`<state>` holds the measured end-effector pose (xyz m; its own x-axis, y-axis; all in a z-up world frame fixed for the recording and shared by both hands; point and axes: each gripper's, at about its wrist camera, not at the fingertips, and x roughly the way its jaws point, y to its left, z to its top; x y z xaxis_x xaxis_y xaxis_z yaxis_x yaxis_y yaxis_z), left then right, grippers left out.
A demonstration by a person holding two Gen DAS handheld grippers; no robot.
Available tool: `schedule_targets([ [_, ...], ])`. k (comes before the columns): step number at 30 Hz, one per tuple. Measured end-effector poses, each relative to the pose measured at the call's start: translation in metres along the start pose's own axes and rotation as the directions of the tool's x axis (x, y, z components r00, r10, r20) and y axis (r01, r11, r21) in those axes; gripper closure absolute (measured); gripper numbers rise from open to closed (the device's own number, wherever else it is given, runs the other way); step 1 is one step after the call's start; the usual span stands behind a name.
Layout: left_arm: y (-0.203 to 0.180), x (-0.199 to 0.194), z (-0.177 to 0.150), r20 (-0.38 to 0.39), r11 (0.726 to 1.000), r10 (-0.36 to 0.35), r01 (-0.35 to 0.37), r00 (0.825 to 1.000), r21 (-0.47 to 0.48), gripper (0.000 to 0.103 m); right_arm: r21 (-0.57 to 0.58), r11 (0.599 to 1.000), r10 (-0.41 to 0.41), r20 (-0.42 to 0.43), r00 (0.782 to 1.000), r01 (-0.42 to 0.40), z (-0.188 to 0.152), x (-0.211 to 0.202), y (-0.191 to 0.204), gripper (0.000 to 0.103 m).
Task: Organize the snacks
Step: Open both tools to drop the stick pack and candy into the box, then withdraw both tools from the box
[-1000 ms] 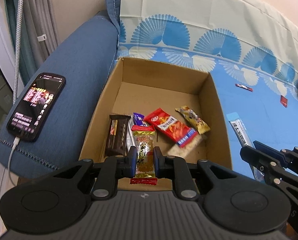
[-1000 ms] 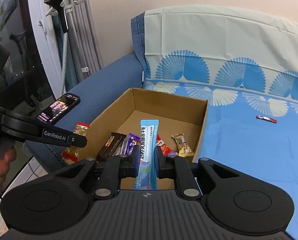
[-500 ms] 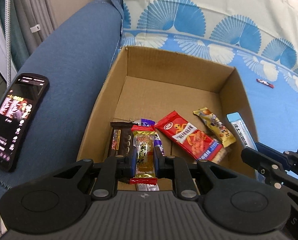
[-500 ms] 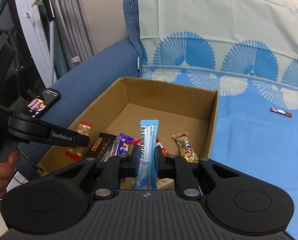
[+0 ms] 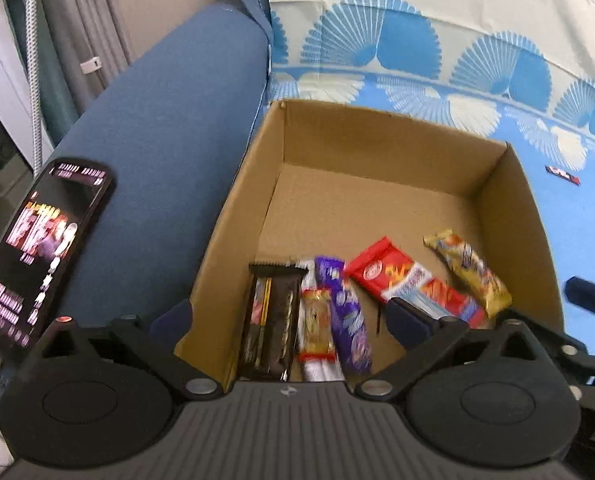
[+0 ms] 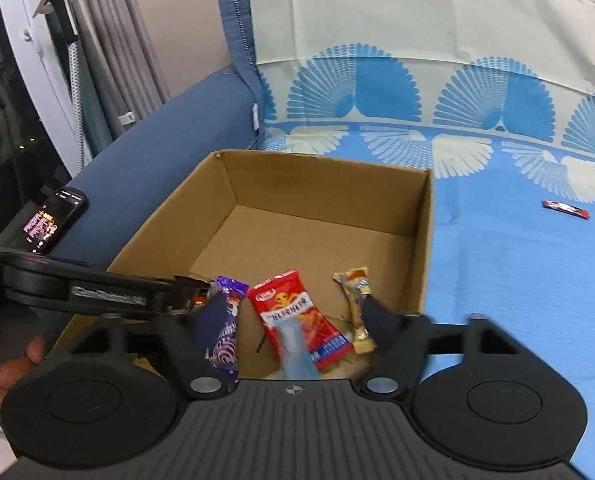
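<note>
An open cardboard box (image 5: 377, 120) sits on the sofa and holds several snacks. My left gripper (image 5: 293, 320) hangs over its near edge with the jaws opening wide. The gold-and-red snack (image 5: 317, 328) lies loose below them, between a dark chocolate bar (image 5: 271, 320) and a purple wrapper (image 5: 345, 312). My right gripper (image 6: 295, 320) is over the box (image 6: 325, 160) too, jaws opening. A blurred light-blue stick (image 6: 295, 348) drops between them, untouched by the pads, onto a red packet (image 6: 293, 304). A yellow snack (image 6: 355, 296) lies to the right.
A lit phone (image 5: 45, 248) on a cable rests on the blue sofa arm (image 5: 169, 152). A small red-and-black snack (image 6: 565, 209) lies on the blue fan-pattern cover right of the box. A hand (image 6: 9, 372) holds the left gripper (image 6: 97, 292). Curtains hang at the left.
Both grippers went from shut to open. The left one let go of the gold-and-red snack and the right one let go of the blue stick, both into the box.
</note>
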<state>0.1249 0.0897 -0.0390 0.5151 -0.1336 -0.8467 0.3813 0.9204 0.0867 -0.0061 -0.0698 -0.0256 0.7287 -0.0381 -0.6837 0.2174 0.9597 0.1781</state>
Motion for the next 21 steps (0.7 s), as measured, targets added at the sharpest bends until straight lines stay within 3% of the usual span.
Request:
schedule_targets([
  [9,0.004,-0.057,-0.062,-0.042,1.000,-0.020,0.021,0.999,0.014,0.000,0.034,0.999,0.019,-0.047,0.999,-0.018,-0.043,-0.068,0.022,0.009],
  [21,-0.005,-0.149,-0.106,0.103,0.999,-0.034,0.031,0.994,0.025,0.000,0.008,1.000,-0.002,0.095,0.995,0.002,-0.077,-0.166,0.042,0.004],
])
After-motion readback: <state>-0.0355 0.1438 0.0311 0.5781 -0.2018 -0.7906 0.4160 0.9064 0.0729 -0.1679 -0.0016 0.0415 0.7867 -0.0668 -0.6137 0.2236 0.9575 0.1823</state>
